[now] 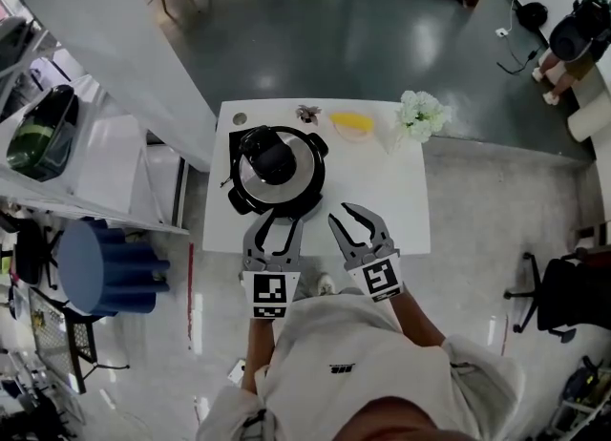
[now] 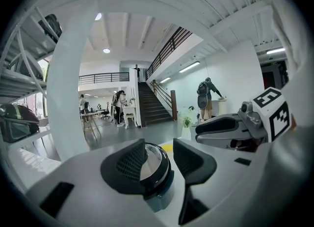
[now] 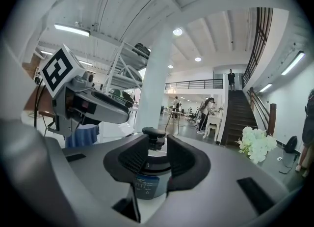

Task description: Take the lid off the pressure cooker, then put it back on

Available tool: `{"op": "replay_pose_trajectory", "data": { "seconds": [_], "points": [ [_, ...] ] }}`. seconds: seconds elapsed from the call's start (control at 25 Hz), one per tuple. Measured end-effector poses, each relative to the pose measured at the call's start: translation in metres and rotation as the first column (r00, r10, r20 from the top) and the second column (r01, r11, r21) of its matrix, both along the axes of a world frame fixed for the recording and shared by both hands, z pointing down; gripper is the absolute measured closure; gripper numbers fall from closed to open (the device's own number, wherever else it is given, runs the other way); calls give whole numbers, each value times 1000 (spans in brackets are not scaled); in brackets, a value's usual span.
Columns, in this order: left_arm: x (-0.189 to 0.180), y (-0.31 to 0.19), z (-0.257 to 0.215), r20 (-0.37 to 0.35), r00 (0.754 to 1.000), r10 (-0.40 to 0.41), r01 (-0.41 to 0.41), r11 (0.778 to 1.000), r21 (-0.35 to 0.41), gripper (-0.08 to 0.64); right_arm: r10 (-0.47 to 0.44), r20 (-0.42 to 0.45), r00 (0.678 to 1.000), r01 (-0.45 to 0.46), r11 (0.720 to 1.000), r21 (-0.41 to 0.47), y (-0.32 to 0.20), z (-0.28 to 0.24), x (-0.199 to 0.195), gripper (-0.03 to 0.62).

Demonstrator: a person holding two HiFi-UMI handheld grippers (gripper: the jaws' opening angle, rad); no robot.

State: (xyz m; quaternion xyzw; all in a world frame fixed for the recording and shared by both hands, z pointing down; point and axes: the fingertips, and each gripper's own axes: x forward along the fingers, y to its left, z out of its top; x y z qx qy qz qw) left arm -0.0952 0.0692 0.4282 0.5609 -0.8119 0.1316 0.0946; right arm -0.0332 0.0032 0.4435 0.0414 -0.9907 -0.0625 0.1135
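Note:
The pressure cooker (image 1: 277, 170) stands on the left half of the white table (image 1: 382, 191). Its silver lid (image 1: 286, 181) is on, topped by a black handle (image 1: 265, 155). My left gripper (image 1: 279, 218) hovers just short of the cooker's near side, its jaws drawn close with nothing between them. My right gripper (image 1: 348, 215) is beside it, to the cooker's right front, its jaws equally close and empty. In the left gripper view the cooker (image 2: 156, 172) shows beyond my left gripper (image 2: 159, 155). In the right gripper view the cooker (image 3: 149, 179) shows beyond my right gripper (image 3: 157, 155).
At the table's far edge lie a yellow object (image 1: 351, 122), a bunch of white flowers (image 1: 420, 115) and a small dark item (image 1: 307, 113). A white pillar (image 1: 115, 38) and shelving stand to the left. Blue stools (image 1: 105, 267) are below them, and an office chair (image 1: 563, 296) is on the right.

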Motion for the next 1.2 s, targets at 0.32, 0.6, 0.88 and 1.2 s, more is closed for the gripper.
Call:
{"op": "replay_pose_trajectory", "data": {
  "seconds": [0.32,0.6,0.88,1.2],
  "points": [
    [-45,-9,11,-15,1000,21,-22,998,-51,362,33,-32,999,-34,999,-10,-8,8,-27,474],
    [-79,-29,25,-36,995,93,-97,990,-106,345,77,-72,994,-79,996,-31,-17,23,-57,474],
    [-108,-46,41,-90,982,163,-177,968,-179,318,77,-112,991,-81,996,-35,-20,37,-83,474],
    [-124,-64,68,-161,952,260,-295,920,-258,262,111,-155,982,-122,991,-63,-22,49,-106,472]
  ]
}}
